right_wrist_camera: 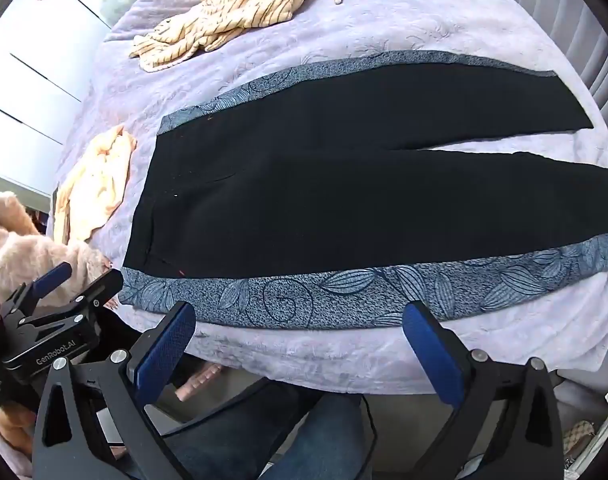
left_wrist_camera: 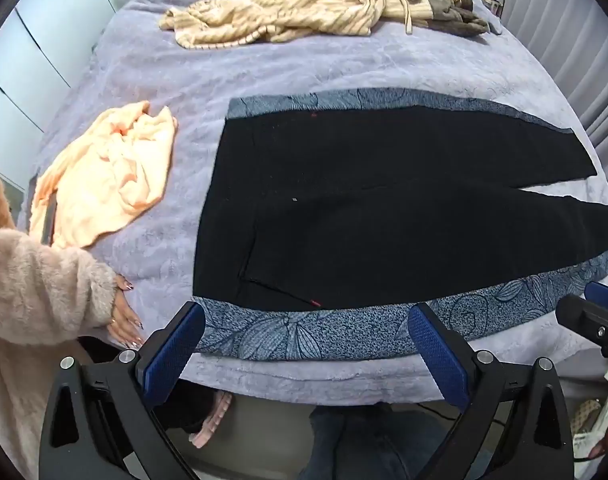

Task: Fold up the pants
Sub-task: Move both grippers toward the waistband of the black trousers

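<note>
Black pants (left_wrist_camera: 364,208) with blue-grey leaf-patterned side stripes lie flat on a lilac bed cover (left_wrist_camera: 223,80), waistband to the left, two legs spreading to the right. They also show in the right wrist view (right_wrist_camera: 344,200). My left gripper (left_wrist_camera: 306,320) is open and empty, hovering at the near edge over the patterned stripe by the waist. My right gripper (right_wrist_camera: 299,316) is open and empty, hovering over the near stripe (right_wrist_camera: 344,292) further along the leg. The left gripper shows at the left of the right wrist view (right_wrist_camera: 59,300).
A crumpled peach garment (left_wrist_camera: 107,184) lies left of the waistband. A striped cream garment (left_wrist_camera: 287,12) lies at the far side. Another person's hand (left_wrist_camera: 123,316) in a fluffy pink sleeve rests on the bed's near left edge. Curtains (left_wrist_camera: 564,40) hang at right.
</note>
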A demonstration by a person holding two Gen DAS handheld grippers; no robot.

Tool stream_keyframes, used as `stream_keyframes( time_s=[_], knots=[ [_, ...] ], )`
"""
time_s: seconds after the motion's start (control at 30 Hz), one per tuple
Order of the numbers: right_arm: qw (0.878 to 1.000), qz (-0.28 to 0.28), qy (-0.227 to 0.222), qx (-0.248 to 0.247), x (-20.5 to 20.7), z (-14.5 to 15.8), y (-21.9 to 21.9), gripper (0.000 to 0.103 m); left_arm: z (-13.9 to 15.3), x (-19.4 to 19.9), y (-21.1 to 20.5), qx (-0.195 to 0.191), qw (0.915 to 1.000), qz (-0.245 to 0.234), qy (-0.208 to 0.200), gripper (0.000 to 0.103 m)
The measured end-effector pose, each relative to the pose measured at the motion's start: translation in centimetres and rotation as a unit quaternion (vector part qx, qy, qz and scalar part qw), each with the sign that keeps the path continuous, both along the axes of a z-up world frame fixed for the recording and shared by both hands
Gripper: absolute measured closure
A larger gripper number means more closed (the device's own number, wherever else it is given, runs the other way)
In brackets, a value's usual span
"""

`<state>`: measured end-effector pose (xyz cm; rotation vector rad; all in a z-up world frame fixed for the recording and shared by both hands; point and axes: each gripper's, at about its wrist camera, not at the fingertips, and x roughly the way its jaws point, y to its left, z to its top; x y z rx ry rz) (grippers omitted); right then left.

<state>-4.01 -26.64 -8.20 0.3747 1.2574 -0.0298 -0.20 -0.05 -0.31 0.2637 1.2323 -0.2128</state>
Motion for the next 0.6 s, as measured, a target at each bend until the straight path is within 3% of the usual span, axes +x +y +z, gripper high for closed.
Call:
stream_keyframes(
  time_s=[0.13, 0.23, 0.27, 0.37, 0.6],
  knots=[
    [1.000, -0.017, 0.010, 0.000, -0.3, 0.0, 0.7, 0.000, -1.2, 1.7, 0.9, -0.027, 0.9979, 0.009, 0.058, 0.001],
    [0.999, -0.016, 0.049, 0.006, 1.0, -0.5, 1.0, 0.000, -1.9, 2.0, 1.6, -0.040, 0.9966, 0.017, 0.071, 0.001],
    [0.998, -0.012, 0.062, -0.014, 1.4, -0.7, 1.3, 0.000, -2.2, 2.0, 1.7, -0.043, 0.9961, 0.020, 0.075, 0.001],
    [0.995, -0.003, 0.080, -0.054, 2.0, -0.6, 1.7, 0.000, -3.1, 2.6, 0.8, -0.022, 0.9957, 0.028, 0.086, 0.001],
    [0.994, -0.026, 0.099, -0.037, 2.3, -1.7, 1.4, 0.000, -4.3, 3.1, 1.0, -0.021, 0.9936, 0.011, 0.110, 0.001]
  ],
)
